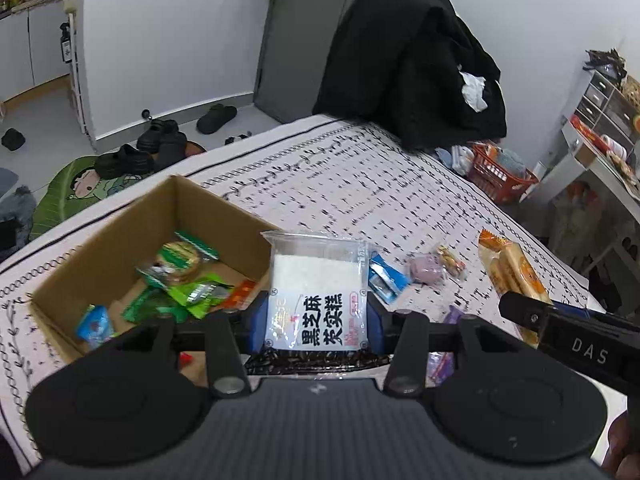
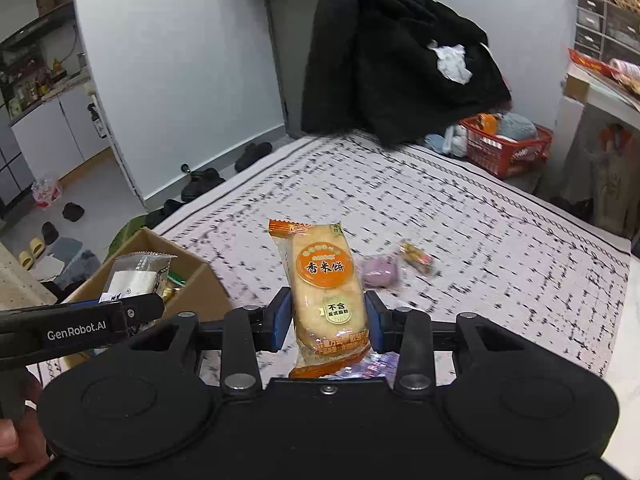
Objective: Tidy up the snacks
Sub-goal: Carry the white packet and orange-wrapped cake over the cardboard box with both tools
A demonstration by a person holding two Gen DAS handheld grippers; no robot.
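Note:
My left gripper [image 1: 317, 316] is shut on a clear packet of white sesame cake [image 1: 318, 280] with black print, held just right of the cardboard box [image 1: 100, 248]. The box holds several green and blue snack packets [image 1: 180, 276]. My right gripper [image 2: 327, 320] is shut on an orange rice cracker packet [image 2: 326, 288], held above the bed; it also shows in the left wrist view [image 1: 514, 272]. A purple snack [image 2: 380, 272], a small wrapped candy [image 2: 416, 258] and a blue packet [image 1: 386, 278] lie loose on the patterned sheet [image 1: 340, 184].
A black coat [image 1: 408, 64] is heaped at the far end of the bed. A red basket [image 1: 498, 176] with cloths stands beyond the bed's right corner. Shoes [image 1: 160, 148] lie on the floor at the left. Shelving [image 1: 604, 132] stands at the right.

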